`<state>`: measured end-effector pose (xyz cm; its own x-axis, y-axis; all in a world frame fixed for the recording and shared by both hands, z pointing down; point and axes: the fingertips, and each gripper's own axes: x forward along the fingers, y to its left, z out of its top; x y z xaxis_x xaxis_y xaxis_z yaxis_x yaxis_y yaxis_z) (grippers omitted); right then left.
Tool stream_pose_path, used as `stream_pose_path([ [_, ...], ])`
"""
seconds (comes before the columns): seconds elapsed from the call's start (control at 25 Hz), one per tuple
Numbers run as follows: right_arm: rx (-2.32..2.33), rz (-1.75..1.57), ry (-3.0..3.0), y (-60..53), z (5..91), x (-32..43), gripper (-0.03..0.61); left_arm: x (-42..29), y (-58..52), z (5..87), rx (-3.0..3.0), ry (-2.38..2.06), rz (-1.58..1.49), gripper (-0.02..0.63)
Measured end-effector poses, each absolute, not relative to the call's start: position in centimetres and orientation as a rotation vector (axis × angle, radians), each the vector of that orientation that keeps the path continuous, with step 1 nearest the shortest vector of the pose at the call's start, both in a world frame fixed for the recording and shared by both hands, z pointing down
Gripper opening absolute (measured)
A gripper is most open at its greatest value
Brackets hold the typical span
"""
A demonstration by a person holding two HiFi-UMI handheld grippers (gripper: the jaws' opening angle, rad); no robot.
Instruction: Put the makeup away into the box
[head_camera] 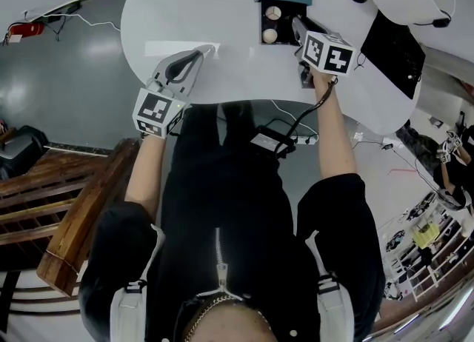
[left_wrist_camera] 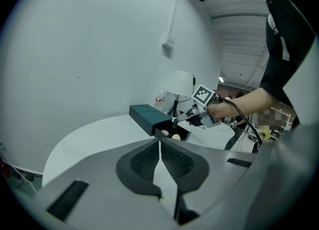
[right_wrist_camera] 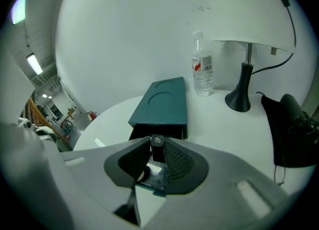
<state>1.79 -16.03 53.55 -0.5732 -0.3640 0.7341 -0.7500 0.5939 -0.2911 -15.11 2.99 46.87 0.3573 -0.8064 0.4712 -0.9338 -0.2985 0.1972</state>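
Found the right gripper clamped on a small black cylindrical makeup tube. Saw the tube standing upright between the ribbed pads, directly above the pulled-out dark drawer at the near end of the flat matte teal box. Noted two pale round makeup items already lying in that drawer, on its side toward the left gripper. Found that gripper's jaws pressed together on nothing, well to the left of the box, over the white round table.

Judged the step in hand as setting the tube down in the drawer's free part, on the side away from the round items. Called for a straight, slow descent with the tube upright, clear of the box's front lip and the drawer's wall. Advised against parting the jaws before contact between the tube's base and the drawer floor, given the likely tipping or rolling of so narrow a cylinder. Seemed sensible, too, to bring the idle left gripper against the box's side for steadying, with the box apparently loose on the table.
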Motion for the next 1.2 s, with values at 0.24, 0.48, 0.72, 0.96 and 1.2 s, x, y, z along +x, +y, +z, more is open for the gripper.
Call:
stream_pose_path([
  [0.24, 0.835, 0.818, -2.294, -14.0, 50.8, 4.0, 0.089, -13.1, 3.5, 45.4, 2.230, -1.545, 0.425, 0.014],
  [0.48, 0.852, 0.837, -2.386, -11.5, 47.1, 6.3, 0.089, -12.4, 3.9, 43.0, 2.277, -1.569, 0.440, 0.014],
  [0.72, 0.943, 0.866, -2.493, -7.6, 43.0, 9.8, 0.089, -11.4, 5.8, 41.4, 2.342, -1.550, 0.438, 0.014],
  [0.96, 1.107, 0.758, -2.598, -0.2, 39.6, 12.3, 0.089, -10.4, 11.3, 39.8, 2.449, -1.520, 0.379, 0.014],
  [1.2, 1.149, 0.680, -2.641, 6.0, 38.5, 12.3, 0.089, -9.1, 17.4, 39.1, 2.485, -1.495, 0.401, 0.014],
])
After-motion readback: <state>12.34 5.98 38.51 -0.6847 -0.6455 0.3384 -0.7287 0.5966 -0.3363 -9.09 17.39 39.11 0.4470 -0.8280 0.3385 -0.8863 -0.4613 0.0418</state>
